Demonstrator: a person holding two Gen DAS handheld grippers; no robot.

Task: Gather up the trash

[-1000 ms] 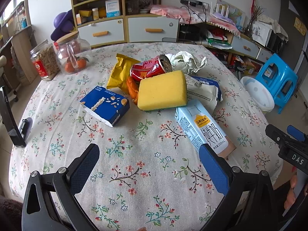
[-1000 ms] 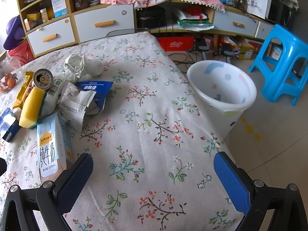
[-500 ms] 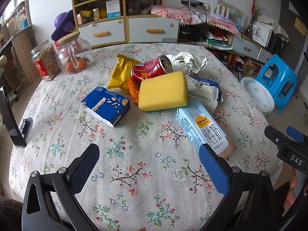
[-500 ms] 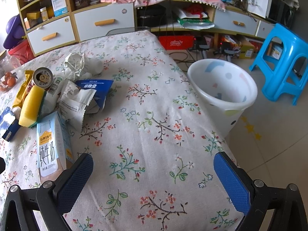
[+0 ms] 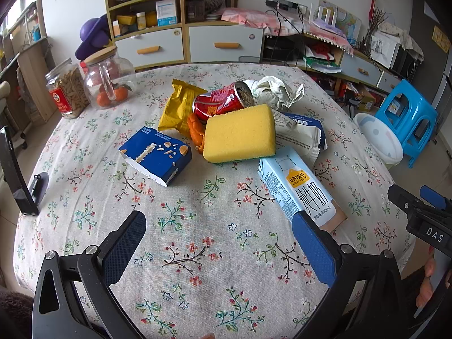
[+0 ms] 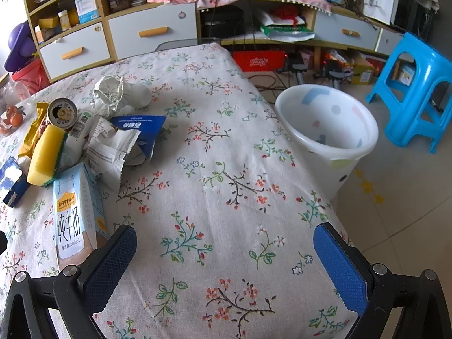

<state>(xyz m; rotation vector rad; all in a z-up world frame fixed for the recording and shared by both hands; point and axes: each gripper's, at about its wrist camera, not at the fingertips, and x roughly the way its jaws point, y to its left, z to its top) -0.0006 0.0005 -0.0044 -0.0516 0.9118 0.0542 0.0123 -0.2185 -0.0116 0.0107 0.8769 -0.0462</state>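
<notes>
Both claws hang wide open over the flowered tabletop [image 5: 214, 234], holding nothing: the left claw [image 5: 219, 243] nearest, the right claw [image 6: 224, 257] beside the table's edge. Just beyond the left claw's fingers lies a milk carton [image 5: 299, 189], then a blue box [image 5: 156, 155] and a yellow sponge [image 5: 240, 134] leaning on wrappers [image 5: 299, 135], a red can [image 5: 223, 100] and crumpled paper [image 5: 278, 91]. On the floor past the edge stands a white bin [image 6: 329, 130].
</notes>
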